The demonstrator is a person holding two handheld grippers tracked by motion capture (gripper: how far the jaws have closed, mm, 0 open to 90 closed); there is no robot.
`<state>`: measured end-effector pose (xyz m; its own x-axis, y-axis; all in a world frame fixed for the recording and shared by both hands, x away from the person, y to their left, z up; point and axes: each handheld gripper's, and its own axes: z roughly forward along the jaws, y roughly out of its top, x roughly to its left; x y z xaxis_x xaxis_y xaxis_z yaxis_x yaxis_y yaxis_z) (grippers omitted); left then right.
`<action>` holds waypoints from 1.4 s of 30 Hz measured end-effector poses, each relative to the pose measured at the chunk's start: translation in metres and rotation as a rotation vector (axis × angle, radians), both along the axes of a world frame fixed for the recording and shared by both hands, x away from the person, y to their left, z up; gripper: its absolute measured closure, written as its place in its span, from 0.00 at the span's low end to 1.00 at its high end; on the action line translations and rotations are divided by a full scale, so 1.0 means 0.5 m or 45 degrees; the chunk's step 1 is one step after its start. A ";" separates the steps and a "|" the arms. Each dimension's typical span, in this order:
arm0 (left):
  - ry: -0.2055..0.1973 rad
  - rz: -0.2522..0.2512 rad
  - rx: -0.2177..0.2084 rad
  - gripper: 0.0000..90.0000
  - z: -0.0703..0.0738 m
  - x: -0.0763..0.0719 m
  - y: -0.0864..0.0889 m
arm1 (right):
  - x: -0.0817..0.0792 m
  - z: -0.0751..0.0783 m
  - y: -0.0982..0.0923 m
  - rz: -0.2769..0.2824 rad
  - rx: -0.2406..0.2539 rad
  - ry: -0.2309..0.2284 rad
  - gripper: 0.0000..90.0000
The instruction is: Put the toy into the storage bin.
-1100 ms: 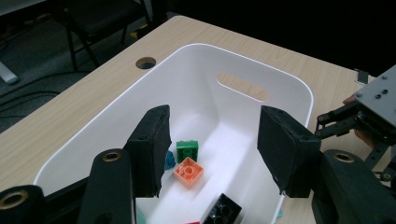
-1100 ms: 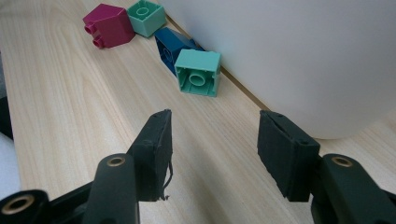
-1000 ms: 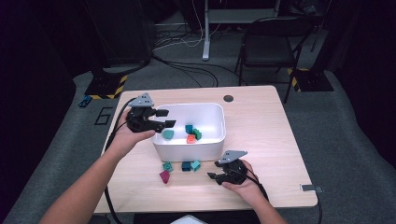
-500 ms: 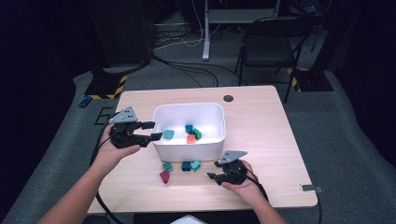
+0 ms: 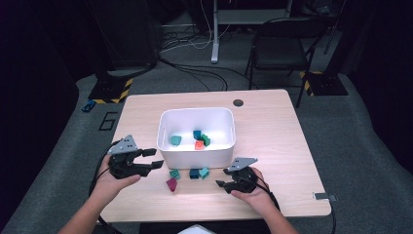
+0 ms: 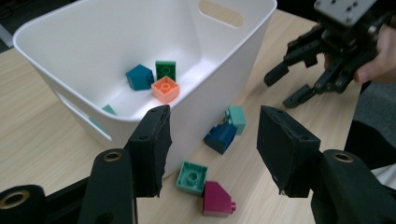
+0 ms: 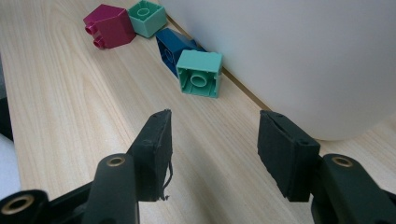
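Observation:
A white bin (image 5: pixel 195 152) stands mid-table and holds a blue brick (image 6: pixel 139 77), a green one (image 6: pixel 165 70), an orange one (image 6: pixel 165 89) and a teal one (image 5: pixel 176 140). Before its front wall lie a teal-green brick (image 5: pixel 174 173), a dark blue brick (image 5: pixel 194 173), a light teal brick (image 5: pixel 204 172) and a magenta brick (image 5: pixel 171 184). My left gripper (image 5: pixel 153 159) hovers open left of these bricks, aimed at them, with nothing between its fingers. My right gripper (image 5: pixel 222 178) stands open to their right, low over the table, empty, with the light teal brick (image 7: pixel 200 73) just ahead.
The bin's wall (image 7: pixel 303 56) rises close on the right gripper's right side. A dark round hole (image 5: pixel 238 103) marks the table's far side. A chair (image 5: pixel 287 44) and floor cables sit beyond the table. Bare wood stretches right of the bin.
My left hand has come away from the bin's left rim, moving left, nearer the person and lower, and now points at the loose bricks. The right hand has kept still.

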<state>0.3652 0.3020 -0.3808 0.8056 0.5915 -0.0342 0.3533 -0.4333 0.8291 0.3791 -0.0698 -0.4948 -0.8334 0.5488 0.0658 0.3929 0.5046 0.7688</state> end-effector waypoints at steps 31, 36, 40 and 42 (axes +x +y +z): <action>0.146 -0.038 0.057 0.54 -0.198 0.008 -0.023 | 0.000 -0.004 0.005 0.001 -0.007 0.008 0.50; 0.159 -0.042 0.072 0.54 -0.214 0.007 -0.030 | 0.000 -0.005 0.005 0.002 -0.008 0.007 0.50; 0.170 -0.054 0.089 0.53 -0.223 0.007 -0.036 | 0.000 -0.005 0.005 0.009 -0.013 0.007 0.50; 0.168 -0.056 0.103 0.53 -0.227 0.007 -0.040 | 0.001 -0.005 0.004 0.010 -0.014 0.003 0.50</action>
<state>0.3689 0.2822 -0.4943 0.8224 0.5609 -0.0951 0.4362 -0.5145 0.7382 0.3795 -0.0676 -0.4973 -0.8376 0.5428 0.0620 0.3909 0.5161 0.7622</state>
